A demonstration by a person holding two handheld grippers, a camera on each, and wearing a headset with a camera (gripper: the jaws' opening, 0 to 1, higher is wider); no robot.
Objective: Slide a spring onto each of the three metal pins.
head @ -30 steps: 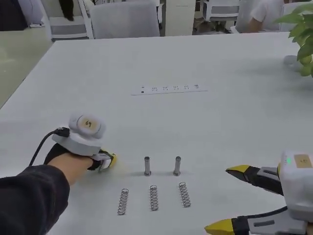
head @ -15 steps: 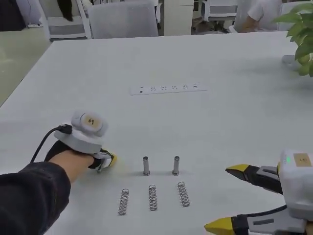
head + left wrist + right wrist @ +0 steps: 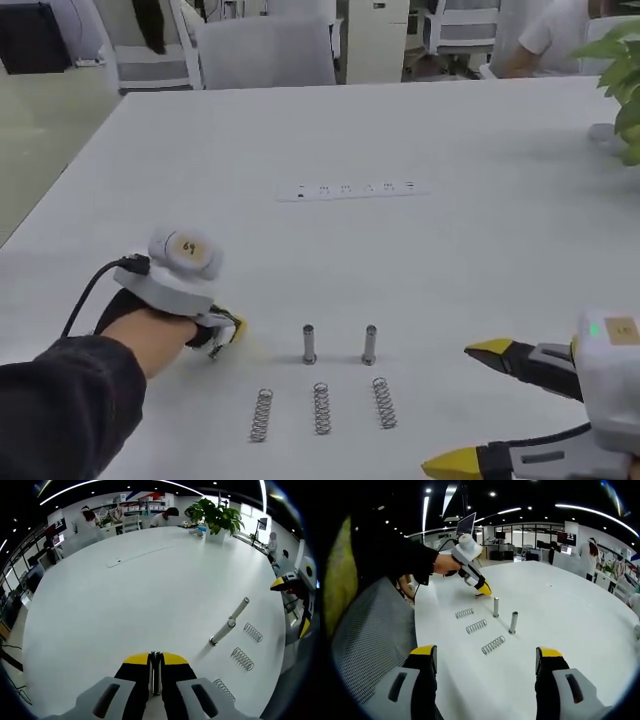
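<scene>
Springs, three of them, lie flat on the white table (image 3: 450, 250) in a row nearest the person: one at the left (image 3: 261, 415), one in the middle (image 3: 321, 408) and one at the right (image 3: 384, 403), side by side and apart. Just beyond the middle and right springs two pins stand upright, one (image 3: 309, 344) behind the middle spring and the other (image 3: 370, 345) behind the right one; neither carries a spring. The left gripper (image 3: 228, 330), held in a hand (image 3: 150, 330) in a dark sleeve, sits low on the table left of the pins, roughly in line with them, beyond the left spring. Its own view shows its yellow-tipped jaws clenched on a thin grey metal piece, seemingly a third pin (image 3: 156, 672); whether that piece touches the table cannot be told. The right gripper (image 3: 468, 407) hovers at the lower right, well apart from the springs, jaws spread wide and grasping nothing, pointing toward the row. In the right gripper view the springs and the two standing pins lie between its jaws farther off, with the left gripper behind them. A white power strip (image 3: 355, 189) lies flat farther up the table, a plant (image 3: 625, 90) stands at the right edge, and a grey chair (image 3: 265, 50) is at the far side.
</scene>
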